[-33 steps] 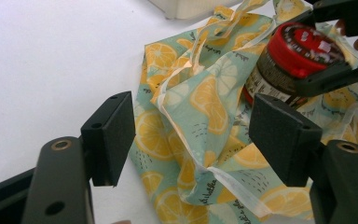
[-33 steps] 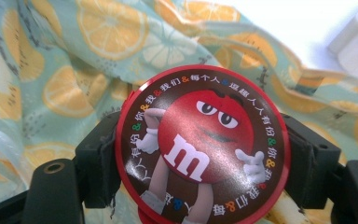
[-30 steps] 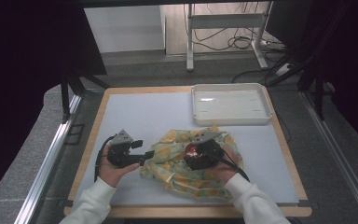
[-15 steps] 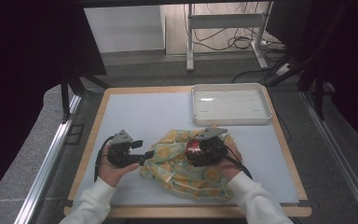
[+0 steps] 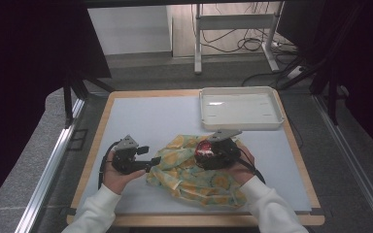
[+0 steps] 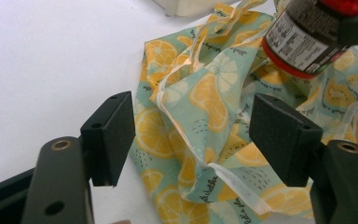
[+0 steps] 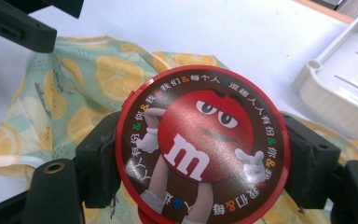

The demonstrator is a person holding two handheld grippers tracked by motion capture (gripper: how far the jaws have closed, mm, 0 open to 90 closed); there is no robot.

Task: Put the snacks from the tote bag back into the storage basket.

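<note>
Holding: the right claw (image 7: 200, 163) has its two black jaws pressed on the sides of a round candy tub (image 7: 200, 149) with a red lid and a red cartoon face.
Tub place: it is up in the air over the middle of the lemon cloth bag (image 5: 194, 172), a bit to the right, near the person's side of the worktop (image 5: 141, 116).
Left claw: the left claw (image 6: 191, 135) stands wide with nothing pinched. It sits low at the left edge of the bag, and a white-trimmed fold of cloth lies between its jaws, not squeezed.
Bag: crumpled and flat on the worktop, its mouth not held open as far as the pictures show.
Tray: a white tray (image 5: 240, 121) sits at the far right, with nothing in it.
Done: the tub is picked up and gripped well.
Left to do: it looks like the tub still needs a home, either in the bag or in the tray; which one is hard to tell. If the bag, the left claw must first grab the cloth edge.
</note>
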